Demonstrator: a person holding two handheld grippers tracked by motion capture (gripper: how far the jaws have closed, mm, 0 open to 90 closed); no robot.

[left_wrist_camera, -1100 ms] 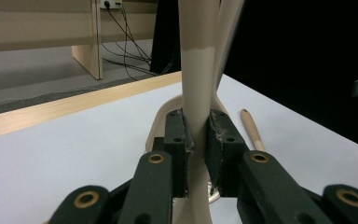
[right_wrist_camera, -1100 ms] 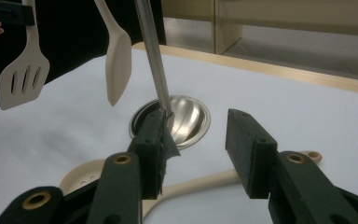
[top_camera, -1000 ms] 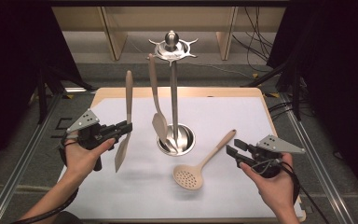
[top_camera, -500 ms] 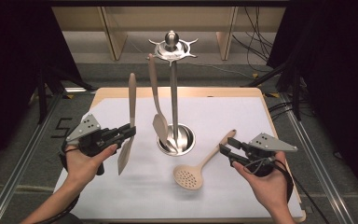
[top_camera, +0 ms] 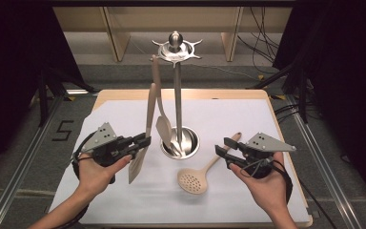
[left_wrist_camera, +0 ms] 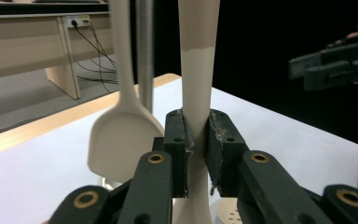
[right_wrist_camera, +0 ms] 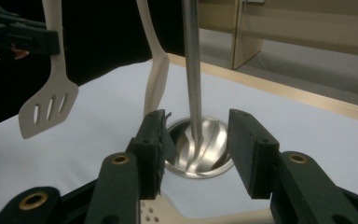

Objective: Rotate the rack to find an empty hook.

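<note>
High view: utensil stand [top_camera: 175, 81] mid-table, one spatula [top_camera: 161, 119] hung, two utensils left to hang.
Left gripper [top_camera: 140, 141] pinches slotted turner [top_camera: 138, 160] upright, now closer to stand than before; right gripper [top_camera: 228, 152], jaws spread and empty, lifted off skimmer [top_camera: 195, 179], which lies on mat [top_camera: 267, 124].

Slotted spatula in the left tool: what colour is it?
Pale beige slotted spatula, clearest in the right gripper view.

My left gripper [top_camera: 140, 143] clamps the beige slotted turner [top_camera: 143, 138] upright by its handle, blade down, just left of the steel rack's base [top_camera: 190, 145].
</note>
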